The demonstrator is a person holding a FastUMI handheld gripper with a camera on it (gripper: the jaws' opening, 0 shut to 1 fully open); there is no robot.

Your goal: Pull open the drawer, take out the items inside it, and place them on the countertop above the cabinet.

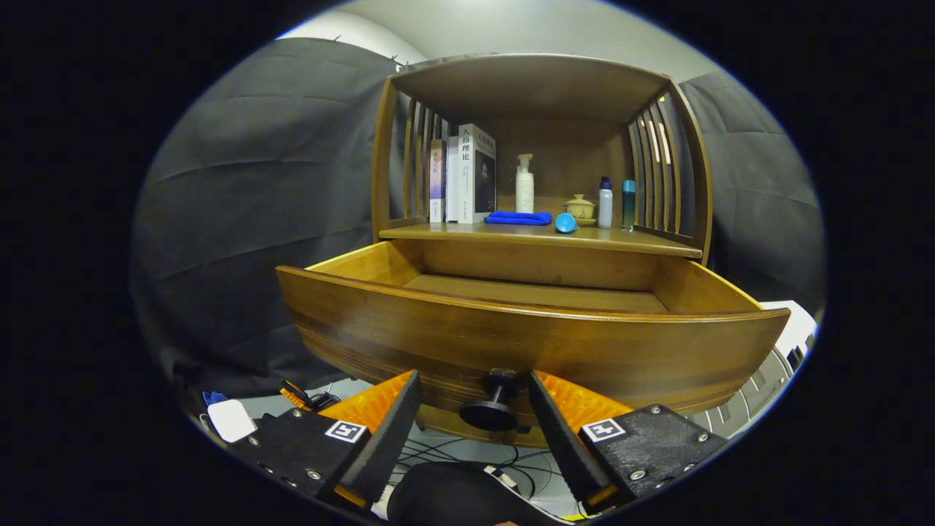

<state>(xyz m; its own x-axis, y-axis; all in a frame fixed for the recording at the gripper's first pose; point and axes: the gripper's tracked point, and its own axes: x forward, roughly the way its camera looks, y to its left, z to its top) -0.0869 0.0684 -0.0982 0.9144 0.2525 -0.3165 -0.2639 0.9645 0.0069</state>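
STEP: drawer [526, 343] open, centre frame, no items visible inside | GRIPPER [475, 416]: fingers spread either side of knob [491, 409], lower centre, not pinching | NEXT: likely lift over drawer front, check interior.

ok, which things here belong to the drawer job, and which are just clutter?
Job:
- drawer, pulled open
- knob, between the open gripper fingers, untouched
- countertop

Clutter:
- books
- pump bottle
- blue cloth
- lidded teacup
- two bottles
- cables on the floor

Drawer [526, 329] below countertop [540, 237]
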